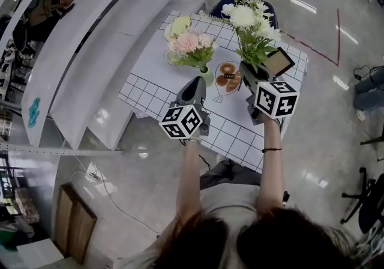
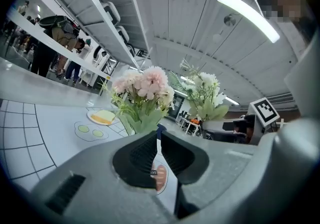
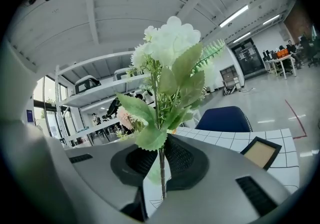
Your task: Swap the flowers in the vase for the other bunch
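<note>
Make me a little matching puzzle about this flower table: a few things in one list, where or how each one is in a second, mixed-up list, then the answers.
Things:
1. pink flowers
2. white flowers
3. left claw
4. picture frame

Place or state:
A. clamped by the stem in the right claw
B. near the right edge of the table
C. standing in the vase
D. shut, with nothing in it

Pairs: 1-C, 2-A, 3-D, 4-B
</note>
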Demonstrator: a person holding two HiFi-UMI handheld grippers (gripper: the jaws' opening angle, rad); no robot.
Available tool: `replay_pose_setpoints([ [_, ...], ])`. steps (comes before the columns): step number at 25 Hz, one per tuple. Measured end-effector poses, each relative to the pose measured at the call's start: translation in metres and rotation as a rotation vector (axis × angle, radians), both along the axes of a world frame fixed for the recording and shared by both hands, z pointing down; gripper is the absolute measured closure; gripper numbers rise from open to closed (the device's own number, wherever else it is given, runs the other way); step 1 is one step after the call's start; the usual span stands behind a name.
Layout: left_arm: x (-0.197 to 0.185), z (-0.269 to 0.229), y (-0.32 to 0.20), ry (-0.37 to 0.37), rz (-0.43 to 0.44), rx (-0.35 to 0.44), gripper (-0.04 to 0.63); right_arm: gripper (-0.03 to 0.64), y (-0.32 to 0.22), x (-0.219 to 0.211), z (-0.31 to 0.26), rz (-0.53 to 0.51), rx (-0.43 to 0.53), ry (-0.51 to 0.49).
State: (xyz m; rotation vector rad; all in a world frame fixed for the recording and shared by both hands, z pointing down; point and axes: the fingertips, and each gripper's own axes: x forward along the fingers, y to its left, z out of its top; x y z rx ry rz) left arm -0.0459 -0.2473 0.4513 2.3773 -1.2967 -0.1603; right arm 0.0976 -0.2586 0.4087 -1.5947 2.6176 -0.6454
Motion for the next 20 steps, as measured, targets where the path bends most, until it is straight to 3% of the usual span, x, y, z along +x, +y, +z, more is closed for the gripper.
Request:
replay_pose_setpoints([
  [6,0.002,0.014,-0.017,-0.004,0.023,-0.038,0.572,0.572,-0.01,0.004,0.005,0.026,-0.005,-0.005],
  [10,-0.002,0.023,-0.025,0.007,0.009,-0.064,0.504,0.572,-0.015,0.005,0.009,0.039,-0.01,-0.004],
  [20,-0.005,0.039,-0.042,-0.013,0.01,-0.082,0.416,0.572,-0.021,0.008,0.02,0.058,-0.022,-0.008],
])
